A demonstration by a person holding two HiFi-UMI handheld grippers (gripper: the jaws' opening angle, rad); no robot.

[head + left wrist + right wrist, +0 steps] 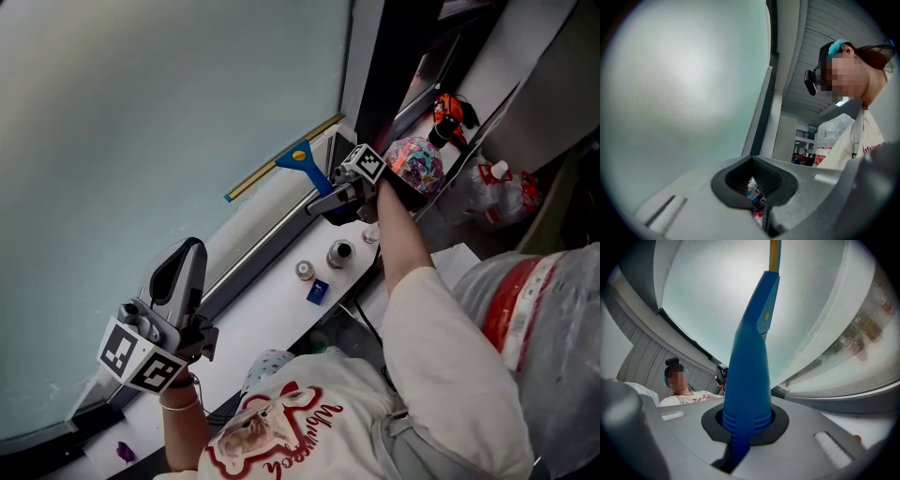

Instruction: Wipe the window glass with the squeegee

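Little on the window glass (141,112) told how much was wiped, but the right gripper (323,192) had its jaws clamped on the squeegee (298,159) by its blue handle, blade low near the bottom frame, probably mid-job, while the left gripper (190,251) had its jaws closed and empty.

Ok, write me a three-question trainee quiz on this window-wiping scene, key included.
1. True or false: the left hand-held gripper holds the squeegee.
2. The squeegee's handle is: A red, B blue, C green.
3. What surface does the squeegee's yellow blade lie against?
Key: 1 false, the right hand-held gripper is shut on the handle; 2 B; 3 the window glass, low down near the frame.
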